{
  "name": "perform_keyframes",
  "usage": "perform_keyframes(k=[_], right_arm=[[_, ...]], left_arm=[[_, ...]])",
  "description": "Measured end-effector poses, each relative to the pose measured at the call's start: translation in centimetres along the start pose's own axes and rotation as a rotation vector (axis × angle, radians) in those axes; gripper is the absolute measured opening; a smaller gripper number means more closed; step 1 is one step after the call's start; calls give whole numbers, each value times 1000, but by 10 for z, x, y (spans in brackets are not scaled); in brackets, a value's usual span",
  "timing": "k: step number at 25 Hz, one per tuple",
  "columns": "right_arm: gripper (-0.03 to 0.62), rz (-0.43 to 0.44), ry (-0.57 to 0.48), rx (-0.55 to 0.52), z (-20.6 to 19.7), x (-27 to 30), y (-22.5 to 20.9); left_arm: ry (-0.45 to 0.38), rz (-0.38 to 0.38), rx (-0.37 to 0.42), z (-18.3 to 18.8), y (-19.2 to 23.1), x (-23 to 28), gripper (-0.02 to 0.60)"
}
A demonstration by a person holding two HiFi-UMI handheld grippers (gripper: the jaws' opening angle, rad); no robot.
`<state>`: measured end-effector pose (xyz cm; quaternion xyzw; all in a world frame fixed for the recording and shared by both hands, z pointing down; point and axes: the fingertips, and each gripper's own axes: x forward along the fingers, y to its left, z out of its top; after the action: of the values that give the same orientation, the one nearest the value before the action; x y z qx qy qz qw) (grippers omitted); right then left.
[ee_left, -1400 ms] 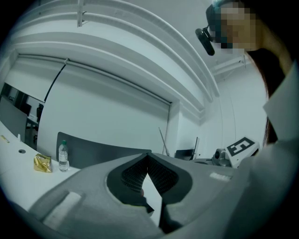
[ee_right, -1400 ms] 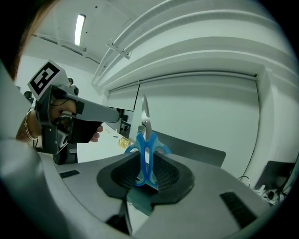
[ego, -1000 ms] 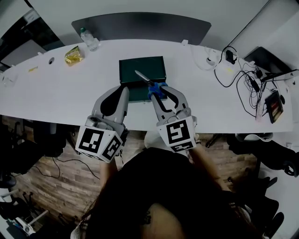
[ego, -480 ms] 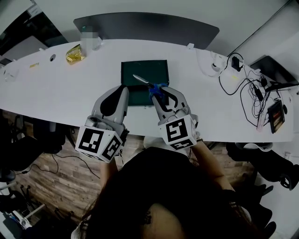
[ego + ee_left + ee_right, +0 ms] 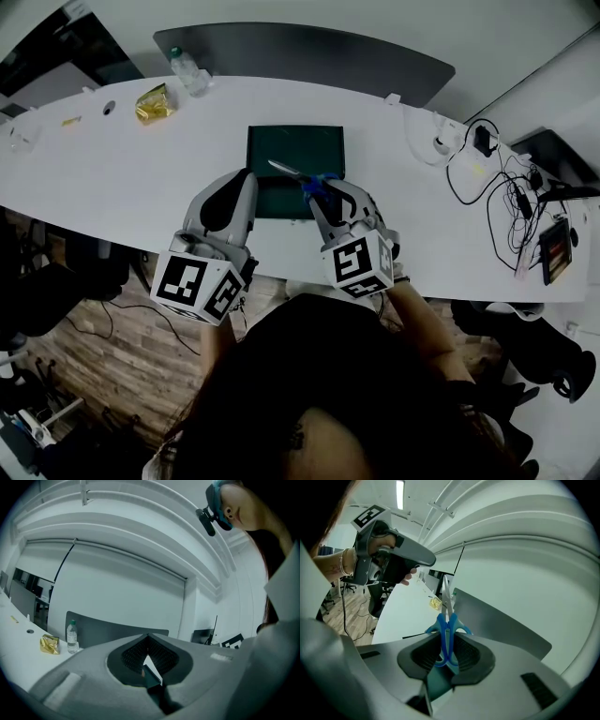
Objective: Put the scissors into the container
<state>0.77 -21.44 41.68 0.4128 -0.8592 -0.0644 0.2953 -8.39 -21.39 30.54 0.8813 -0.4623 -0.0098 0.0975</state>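
Note:
A dark green rectangular container [image 5: 295,141] lies on the white table [image 5: 112,178], just beyond both grippers. My right gripper [image 5: 323,192] is shut on the blue handles of the scissors [image 5: 309,178]. Their steel blades point up-left, over the container's near half. In the right gripper view the scissors [image 5: 447,620] stand upright between the pads of that right gripper [image 5: 446,641], blades closed. My left gripper [image 5: 244,180] hovers at the container's near left corner. In its own view the left gripper [image 5: 148,638] has its tips touching, with nothing between them.
A water bottle [image 5: 187,70] and a yellow packet [image 5: 150,103] sit at the table's far left. Cables and chargers [image 5: 487,159] clutter the right end. A dark curved panel [image 5: 300,52] runs behind the table. The table's near edge is under the grippers.
The right gripper has sunk a little over the container, keeping its grip on the scissors. The left gripper has shifted slightly beside it. The head view has drifted.

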Motion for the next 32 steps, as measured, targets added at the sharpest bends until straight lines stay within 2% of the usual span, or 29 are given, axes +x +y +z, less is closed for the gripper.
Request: perform_keyframes(k=[32], right_arm=[[93,233,189,-146,-75,82,23]], left_arm=[[57,73,-39,-22,33,42,12]])
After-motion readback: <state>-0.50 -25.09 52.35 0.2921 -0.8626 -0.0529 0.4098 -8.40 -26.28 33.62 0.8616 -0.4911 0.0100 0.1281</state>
